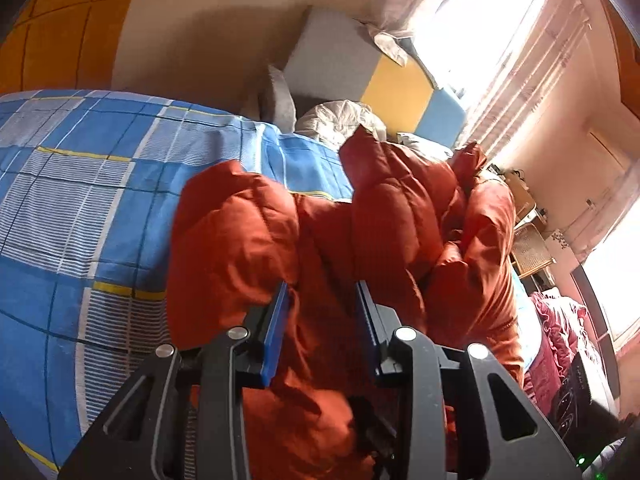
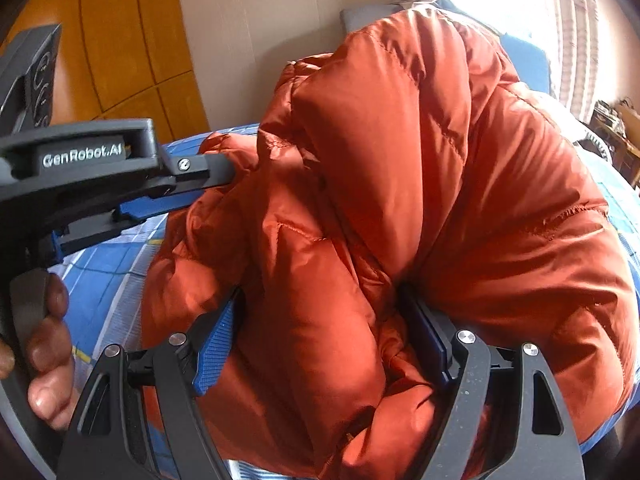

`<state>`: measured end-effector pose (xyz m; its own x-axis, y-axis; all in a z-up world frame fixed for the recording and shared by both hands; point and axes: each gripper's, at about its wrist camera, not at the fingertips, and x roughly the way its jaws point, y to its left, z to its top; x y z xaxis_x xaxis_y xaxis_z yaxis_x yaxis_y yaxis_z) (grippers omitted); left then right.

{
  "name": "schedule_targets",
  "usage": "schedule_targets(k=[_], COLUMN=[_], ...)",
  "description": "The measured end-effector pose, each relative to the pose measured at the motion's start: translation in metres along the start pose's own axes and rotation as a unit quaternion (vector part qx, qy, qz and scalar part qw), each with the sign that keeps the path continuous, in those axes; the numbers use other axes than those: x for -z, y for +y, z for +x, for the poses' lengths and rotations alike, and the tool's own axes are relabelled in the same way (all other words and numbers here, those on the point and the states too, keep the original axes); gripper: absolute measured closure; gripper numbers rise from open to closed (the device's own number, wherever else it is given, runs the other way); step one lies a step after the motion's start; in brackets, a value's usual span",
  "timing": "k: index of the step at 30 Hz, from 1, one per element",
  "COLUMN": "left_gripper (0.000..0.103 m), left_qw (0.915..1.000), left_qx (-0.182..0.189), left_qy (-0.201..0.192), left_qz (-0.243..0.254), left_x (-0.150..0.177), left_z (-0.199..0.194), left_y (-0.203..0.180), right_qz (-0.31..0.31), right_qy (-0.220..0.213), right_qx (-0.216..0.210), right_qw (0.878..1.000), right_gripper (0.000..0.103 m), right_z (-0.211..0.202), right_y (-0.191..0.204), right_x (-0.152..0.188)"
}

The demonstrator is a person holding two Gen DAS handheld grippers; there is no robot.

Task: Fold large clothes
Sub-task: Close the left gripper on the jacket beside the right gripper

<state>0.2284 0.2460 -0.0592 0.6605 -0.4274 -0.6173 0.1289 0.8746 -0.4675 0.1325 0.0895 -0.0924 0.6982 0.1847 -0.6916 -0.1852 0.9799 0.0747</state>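
A rust-orange puffer jacket [image 1: 384, 216] lies bunched on a bed with a blue plaid sheet [image 1: 80, 184]. My left gripper [image 1: 322, 292] is shut on a thick fold of the jacket, which fills the gap between its blue pads [image 1: 276, 332]. In the right wrist view the jacket [image 2: 420, 168] rises in a tall heap. My right gripper [image 2: 320, 304] is shut on another bunch of it between its blue pads [image 2: 216, 344]. The left gripper [image 2: 188, 184] also shows at the left of that view, gripping the jacket's edge, with the person's hand [image 2: 48, 344] on its handle.
A grey pillow [image 1: 280, 96] and a white bundle [image 1: 340, 116] lie at the head of the bed. A bright curtained window [image 1: 496, 28] is behind. Maroon bedding [image 1: 556, 332] and cluttered furniture [image 1: 528, 232] stand at the right. An orange wardrobe [image 2: 120, 40] stands left.
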Motion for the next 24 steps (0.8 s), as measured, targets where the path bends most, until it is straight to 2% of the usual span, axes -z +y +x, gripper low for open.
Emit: schedule_targets(k=[7,14,20,21,24], left_gripper=[0.069,0.052,0.052,0.055,0.056], left_qw=[0.9985,0.9935,0.9915,0.991,0.9915], left_qx=[0.044,0.095,0.111,0.116,0.111], left_qy=[0.006,0.032,0.041,0.042,0.044], left_qz=[0.031,0.054,0.054,0.051,0.052], left_x=[0.0,-0.008,-0.01,-0.011,-0.012], left_z=[-0.002,0.005,0.014,0.015,0.016], left_y=[-0.024,-0.043,-0.047,-0.047,-0.048], right_qz=[-0.012,-0.023,-0.029,-0.03,-0.024], right_qy=[-0.003,-0.001,-0.002,-0.001,0.001], right_qx=[-0.015,-0.03,-0.029,-0.029,-0.028], right_qw=[1.0,0.999,0.999,0.999,0.999], right_gripper=[0.025,0.025,0.025,0.025,0.025], right_z=[-0.014,-0.03,-0.044,-0.046,-0.053], right_y=[-0.014,-0.019,-0.023,-0.023,-0.026], right_x=[0.015,0.022,0.027,0.027,0.028])
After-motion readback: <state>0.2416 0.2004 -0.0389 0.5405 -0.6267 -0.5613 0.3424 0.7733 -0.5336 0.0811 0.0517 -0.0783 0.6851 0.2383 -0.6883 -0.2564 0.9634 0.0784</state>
